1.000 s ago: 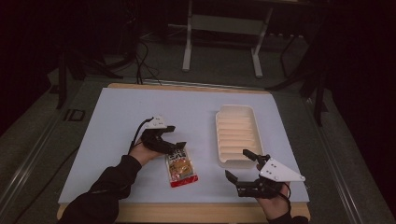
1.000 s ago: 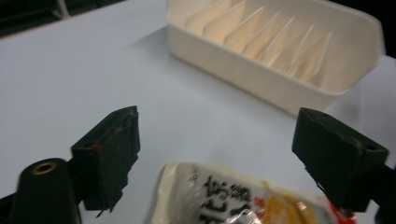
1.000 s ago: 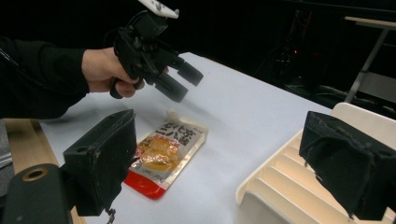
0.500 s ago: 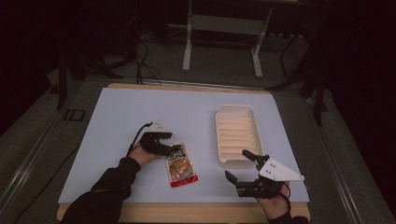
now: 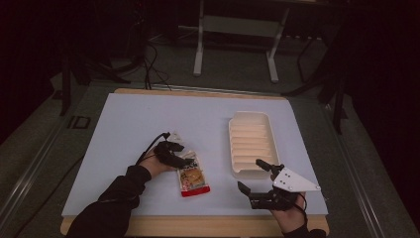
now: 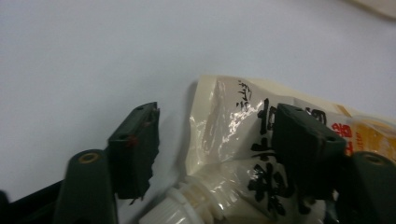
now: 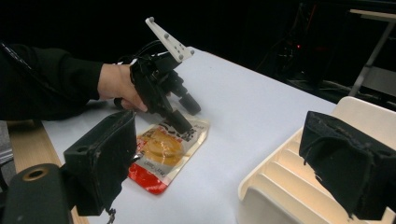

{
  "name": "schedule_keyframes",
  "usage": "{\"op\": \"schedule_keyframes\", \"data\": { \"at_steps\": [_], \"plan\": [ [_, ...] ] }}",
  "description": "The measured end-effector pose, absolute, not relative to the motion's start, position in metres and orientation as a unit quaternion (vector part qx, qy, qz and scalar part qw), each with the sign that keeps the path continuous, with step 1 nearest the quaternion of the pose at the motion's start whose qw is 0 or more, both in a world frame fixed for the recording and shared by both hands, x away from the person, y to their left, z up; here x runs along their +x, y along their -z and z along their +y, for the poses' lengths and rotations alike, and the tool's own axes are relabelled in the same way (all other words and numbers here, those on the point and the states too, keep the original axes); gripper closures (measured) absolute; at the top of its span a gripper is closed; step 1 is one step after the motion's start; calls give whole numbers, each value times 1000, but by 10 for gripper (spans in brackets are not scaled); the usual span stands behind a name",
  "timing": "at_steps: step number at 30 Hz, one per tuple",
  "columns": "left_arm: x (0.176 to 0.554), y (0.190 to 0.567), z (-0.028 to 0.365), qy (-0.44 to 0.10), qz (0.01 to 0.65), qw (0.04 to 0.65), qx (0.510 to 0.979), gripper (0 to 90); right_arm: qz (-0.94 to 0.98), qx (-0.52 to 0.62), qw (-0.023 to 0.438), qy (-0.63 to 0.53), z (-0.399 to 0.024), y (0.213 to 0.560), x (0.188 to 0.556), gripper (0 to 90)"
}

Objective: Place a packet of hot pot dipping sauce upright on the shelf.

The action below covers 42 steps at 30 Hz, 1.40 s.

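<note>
Nearest the person, the right tongs (image 5: 258,179) hover released over the front edge of the worktop (image 5: 129,124), jaws spread wide with nothing between them, just in front of the near end of the ribbed white tray (image 5: 250,141). If they swing forward carelessly, a jaw could knock the tray's near rim and skid it across the smooth surface. Farther in, the snack pouch (image 5: 192,173) lies flat on the worktop, well to the left of the tray, red seam toward the person and white screw cap (image 6: 180,205) at its far end. The left tongs (image 5: 171,151) sit at that capped end, jaws parted and straddling the pouch's top corner; in the left gripper view one jaw rests over the printed film and the other stands on bare worktop beside it, so nothing is pinched yet. The likely trouble is here: closing on thin glossy film rather than the stiff neck by the cap may let the pouch slip, crumple or swing down when lifted. A jaw pressing on the worktop could also just push the pouch away instead of catching it.
</note>
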State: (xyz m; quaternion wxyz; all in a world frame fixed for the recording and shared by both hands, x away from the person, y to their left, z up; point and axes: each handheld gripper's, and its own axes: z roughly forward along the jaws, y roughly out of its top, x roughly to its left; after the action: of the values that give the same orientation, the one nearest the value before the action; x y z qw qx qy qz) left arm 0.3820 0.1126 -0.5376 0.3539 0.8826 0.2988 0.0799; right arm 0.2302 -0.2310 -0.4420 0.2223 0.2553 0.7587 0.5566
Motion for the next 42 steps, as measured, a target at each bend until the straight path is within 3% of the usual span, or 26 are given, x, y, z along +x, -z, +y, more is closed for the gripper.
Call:
{"op": "schedule_keyframes", "data": {
  "at_steps": [6, 16, 19, 25, 27, 34, 42],
  "plan": [
    [378, 531, 105, -78, 288, 317, 900, 477, 759, 258, 218, -557, -231, 443, 231, 113],
    [374, 530, 106, -67, 277, 329, 901, 791, 759, 257, 216, -557, -230, 443, 232, 132],
    [375, 529, 107, -54, 282, 337, 897, 845, 755, 258, 217, -562, -232, 442, 232, 135],
    [374, 523, 111, -43, 282, 341, 896, 877, 755, 249, 223, -565, -234, 442, 233, 115],
    [371, 515, 111, -47, 276, 348, 895, 879, 744, 244, 269, -560, -234, 443, 231, 115],
    [358, 492, 111, -52, 255, 372, 891, 881, 738, 258, 235, -578, -238, 442, 235, 115],
    [340, 469, 105, -64, 212, 390, 894, 882, 735, 238, 278, -571, -238, 438, 232, 137]
  ]
}}
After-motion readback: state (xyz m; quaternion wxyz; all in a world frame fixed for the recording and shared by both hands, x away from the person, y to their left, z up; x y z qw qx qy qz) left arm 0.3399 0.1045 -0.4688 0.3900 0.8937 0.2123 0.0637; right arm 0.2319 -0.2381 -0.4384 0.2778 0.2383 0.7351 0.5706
